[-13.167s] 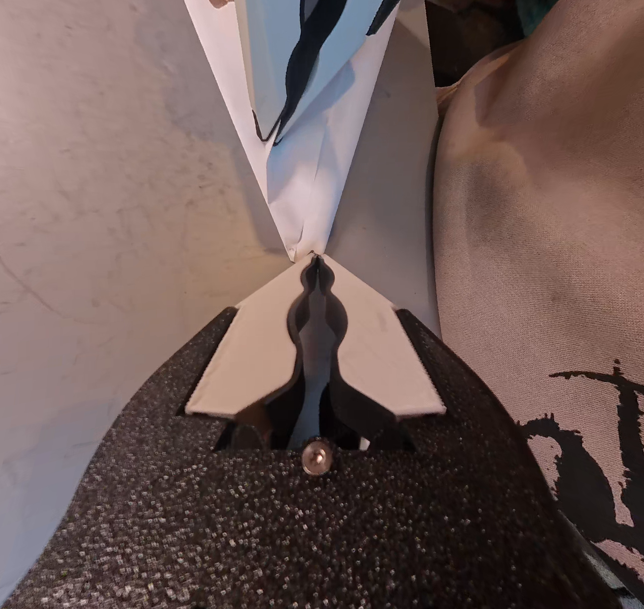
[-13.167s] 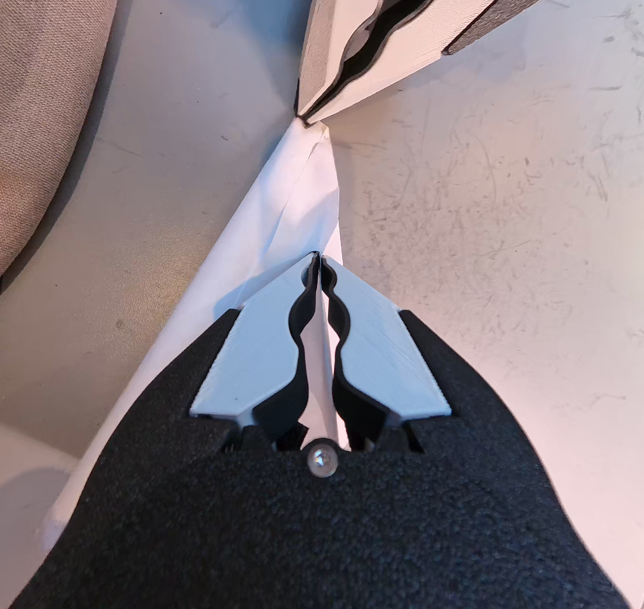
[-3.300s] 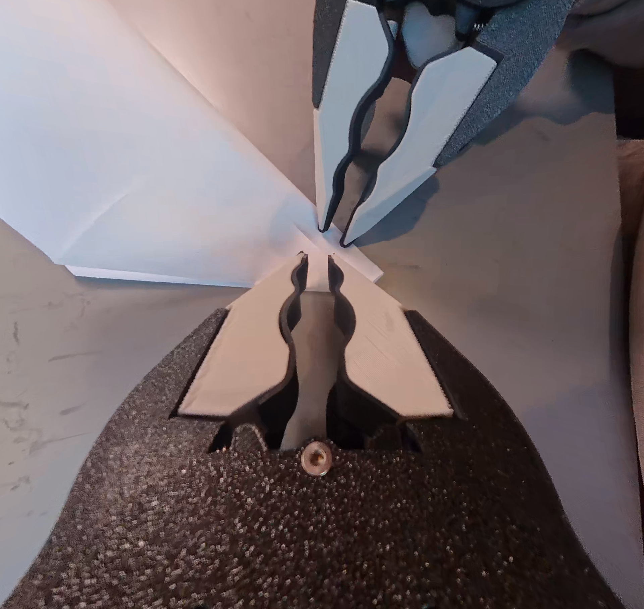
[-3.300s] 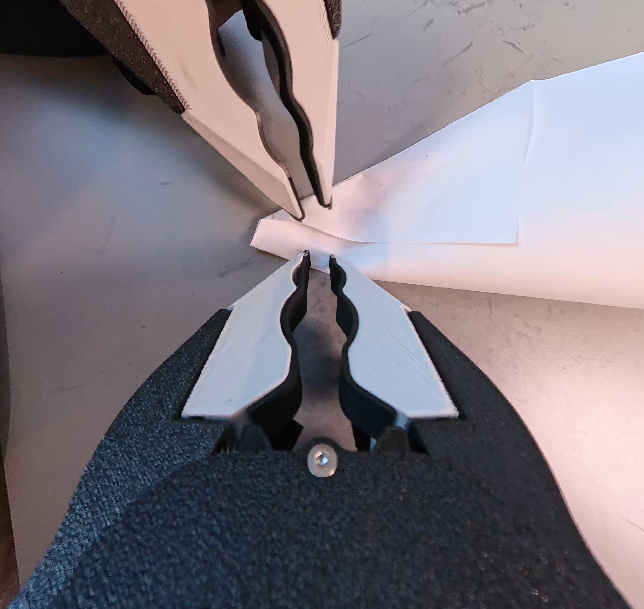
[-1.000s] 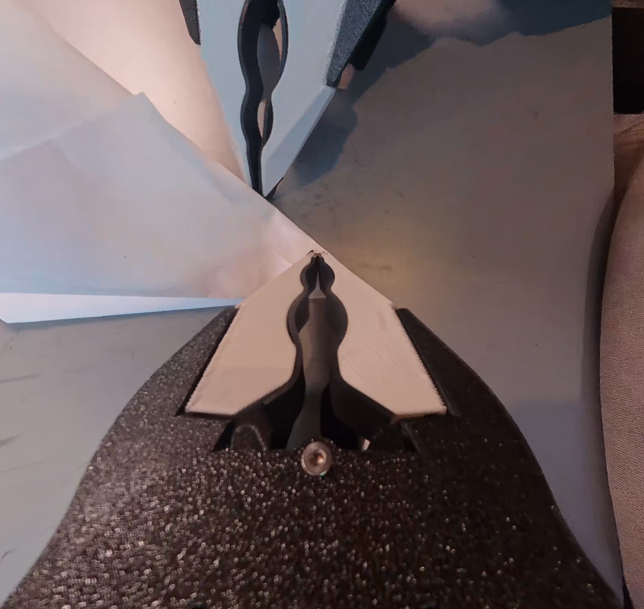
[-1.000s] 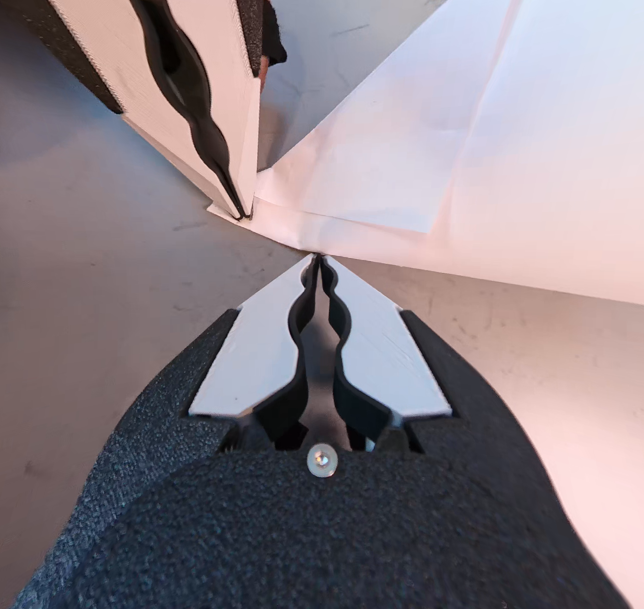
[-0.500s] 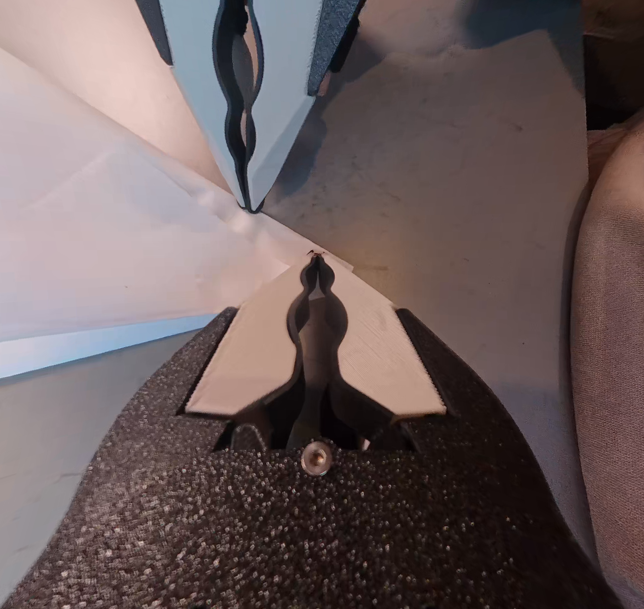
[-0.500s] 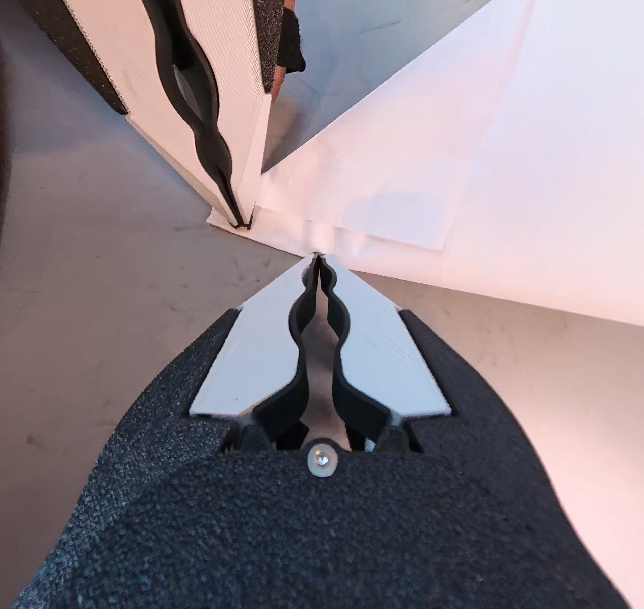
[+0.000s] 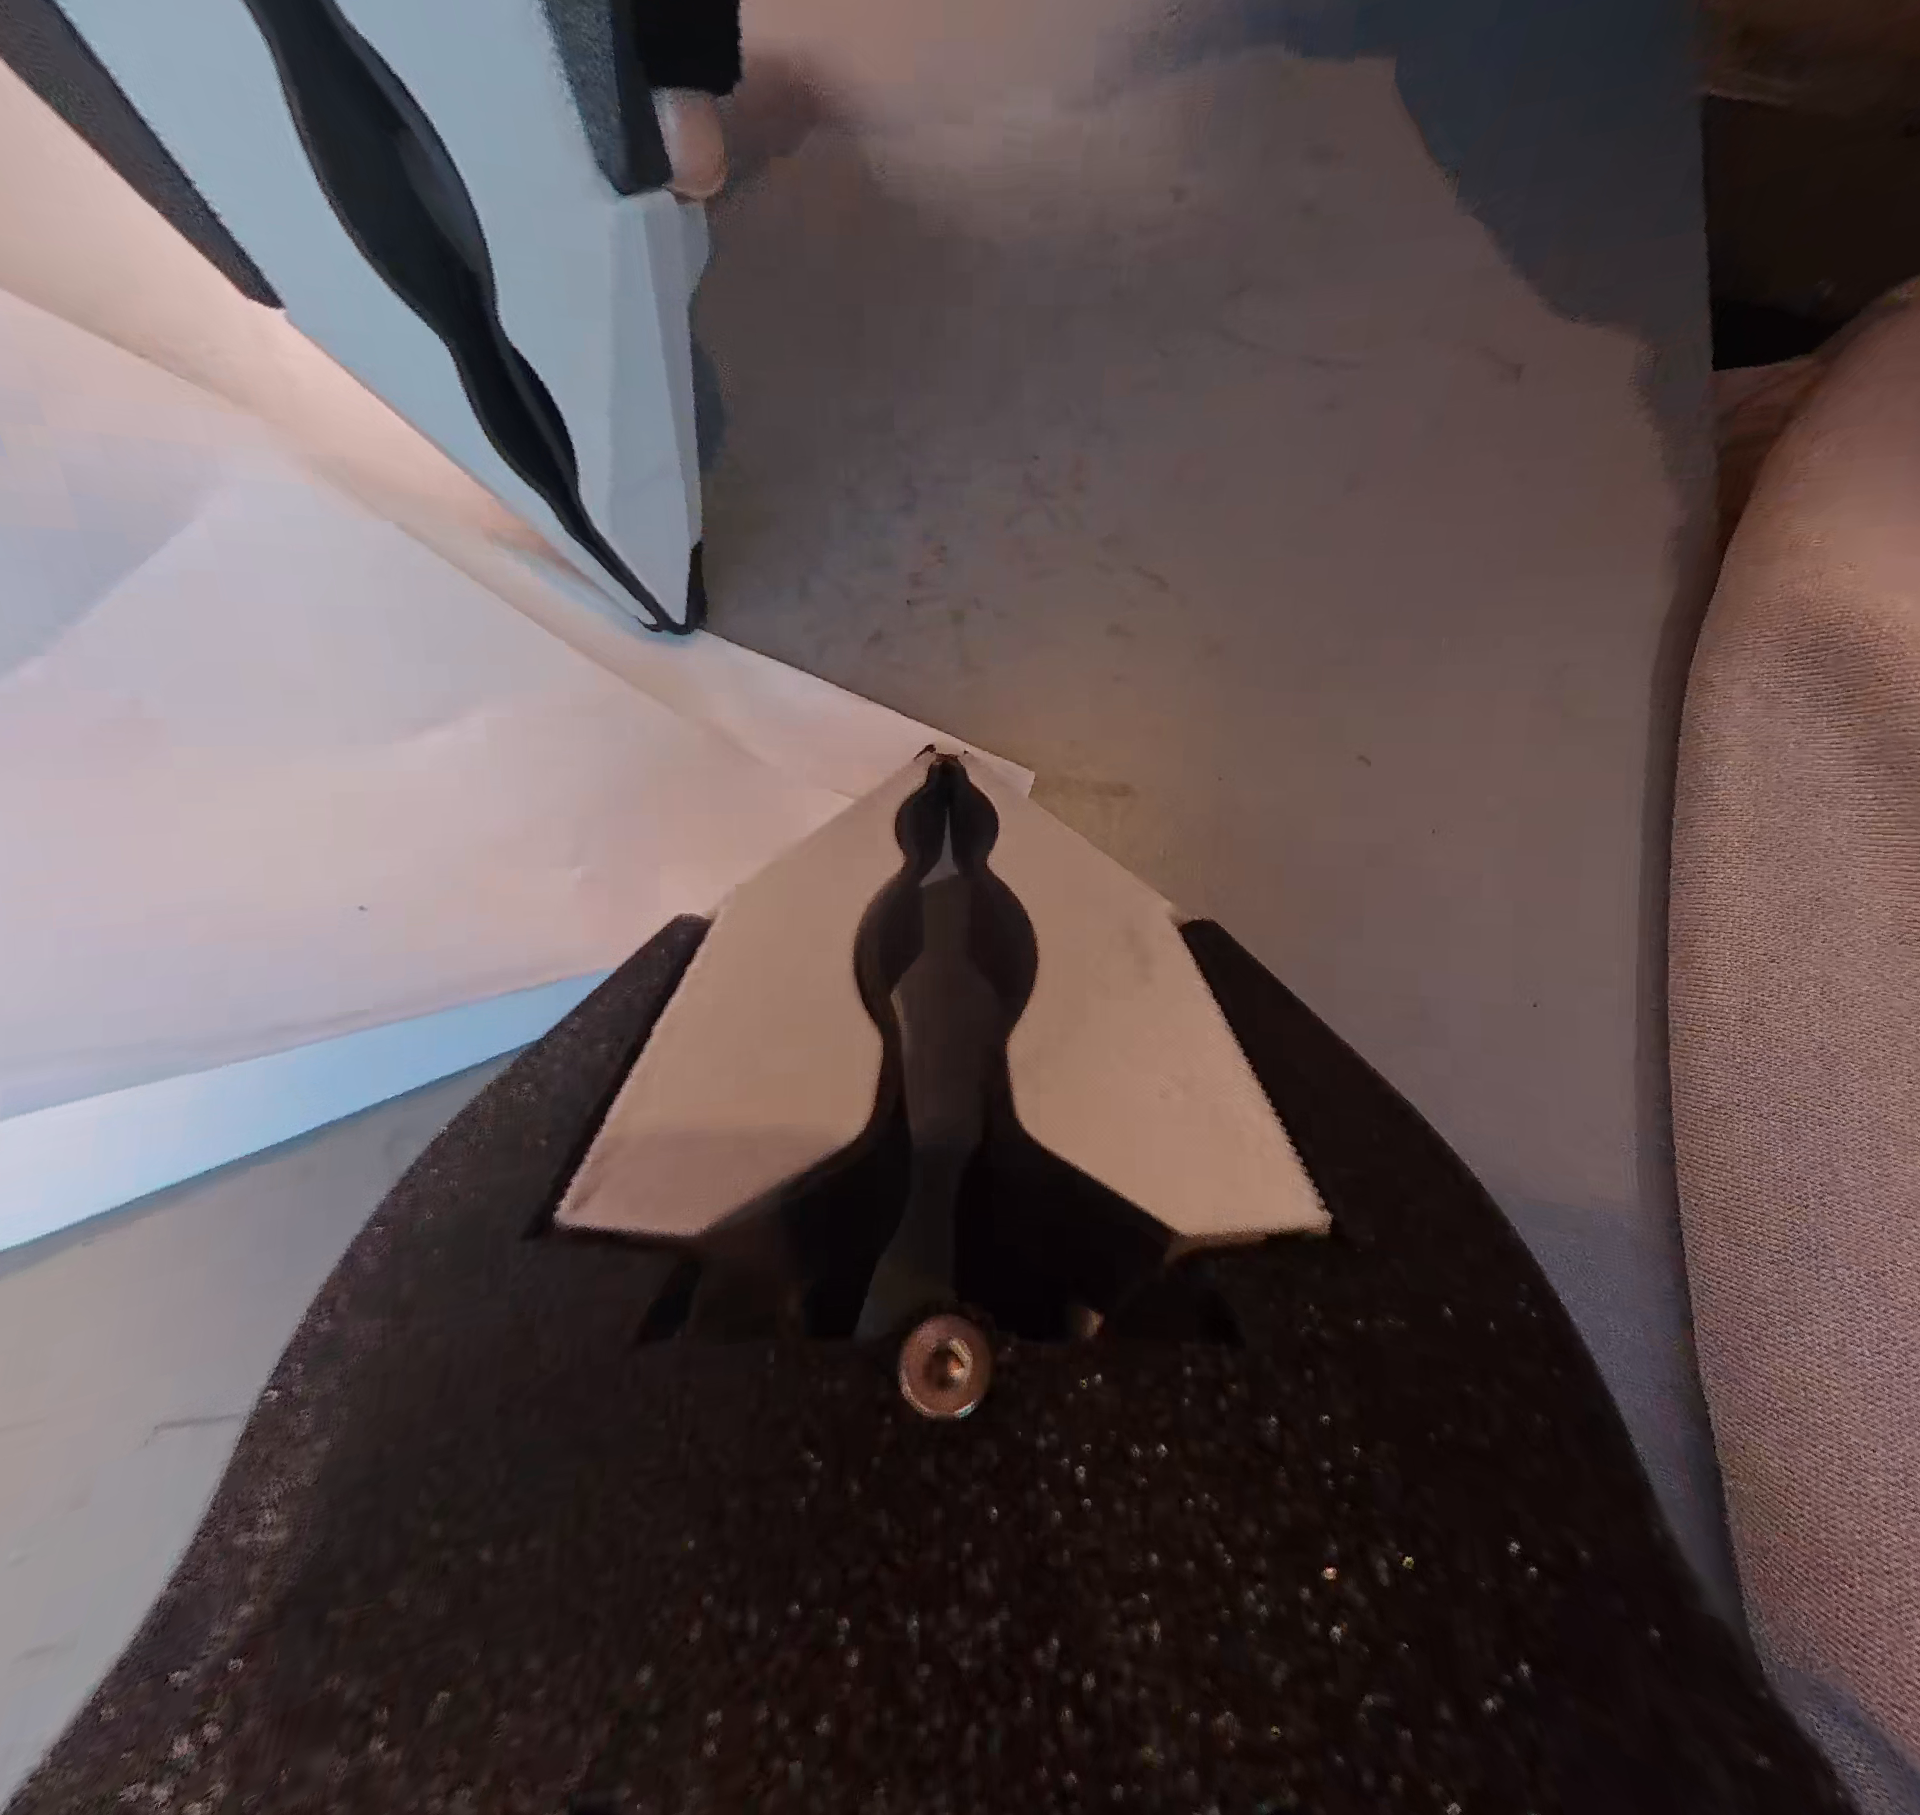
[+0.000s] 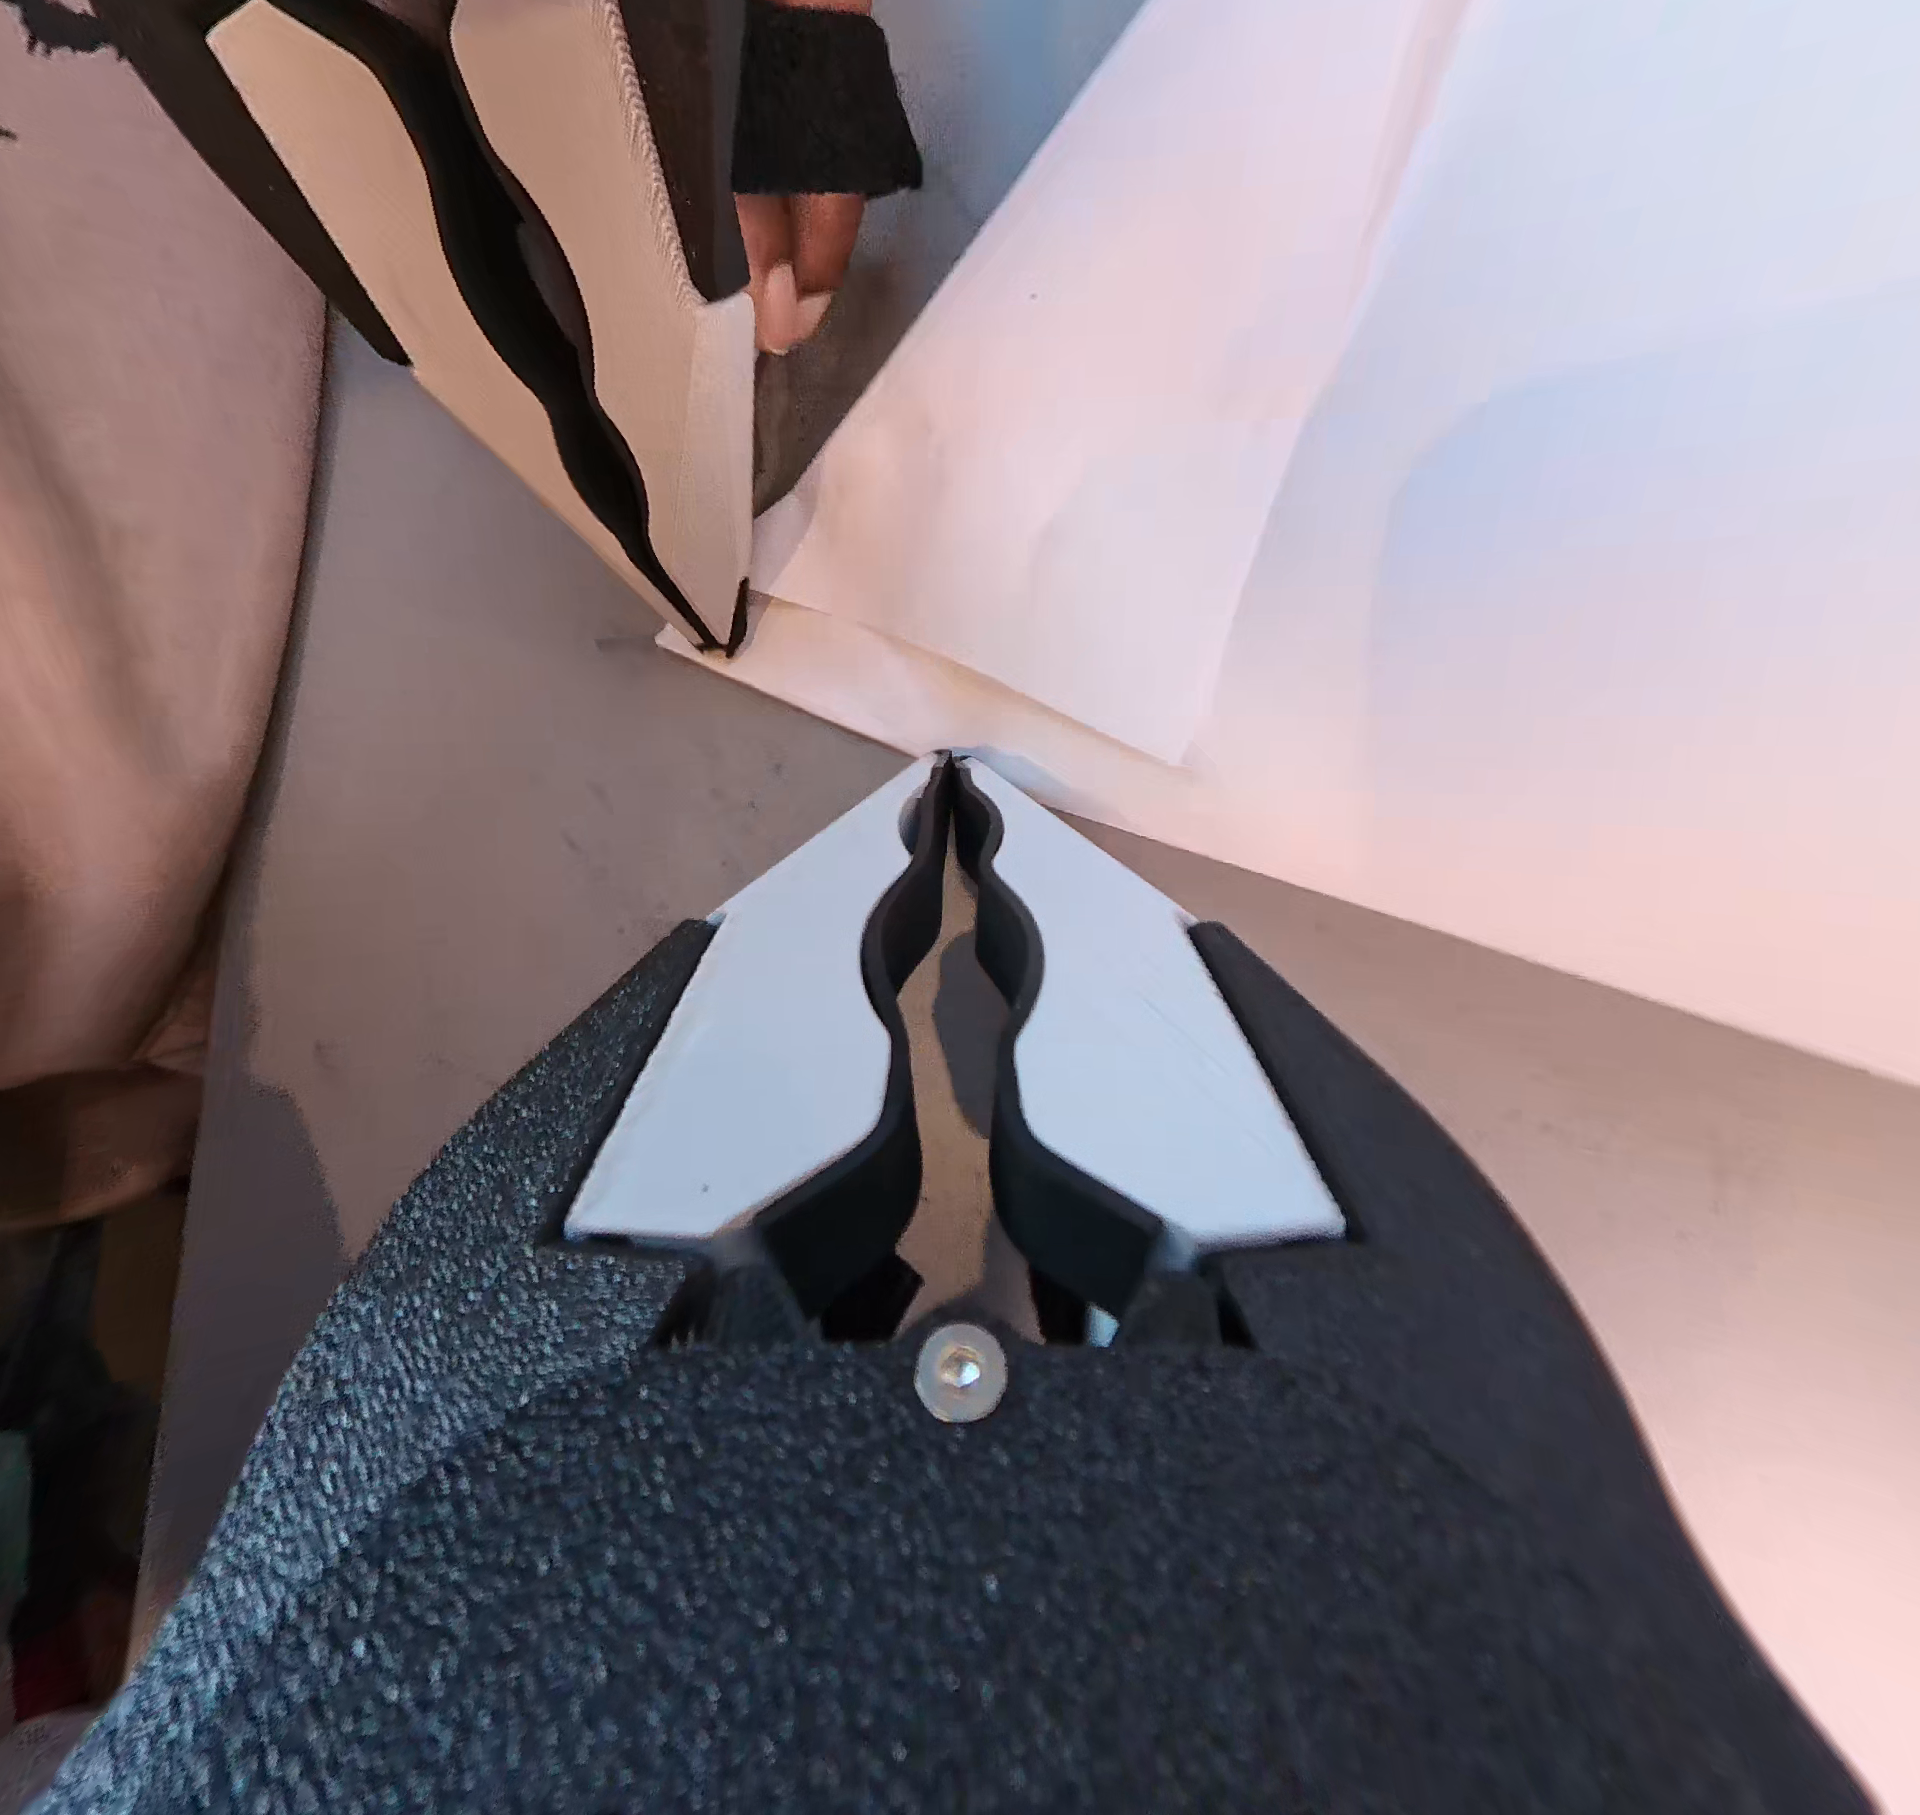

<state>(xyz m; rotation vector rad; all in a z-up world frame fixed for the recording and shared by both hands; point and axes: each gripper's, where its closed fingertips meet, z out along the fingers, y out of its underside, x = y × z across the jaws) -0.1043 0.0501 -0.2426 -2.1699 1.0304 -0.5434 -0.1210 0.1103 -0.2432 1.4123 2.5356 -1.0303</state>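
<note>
A white folded sheet of paper (image 9: pixel 312 778) lies on the grey table (image 9: pixel 1195 518). My left gripper (image 9: pixel 948 755) is shut on its near corner. My right gripper (image 9: pixel 675 622) comes in from the upper left, shut on the paper's edge a short way along. In the right wrist view my right gripper (image 10: pixel 948 757) pinches the lower edge of the paper (image 10: pixel 1455 415), beside a folded-over flap. The left gripper (image 10: pixel 722 643) grips the corner at the upper left. A hand in a black fingerless glove (image 10: pixel 810 207) shows behind it.
Beige cloth (image 9: pixel 1818 934) borders the table on the right of the left wrist view, and shows at the left of the right wrist view (image 10: pixel 135 622). Bare grey table (image 10: pixel 468 882) surrounds the paper's corner. The tips of one gripper are about 7 cm away from the tips of the other.
About 3 s ago both grippers were open at the paper's corner; both have since shut on it. Over the last second they stay shut, and the views have turned slightly, bringing more beige cloth into sight.
</note>
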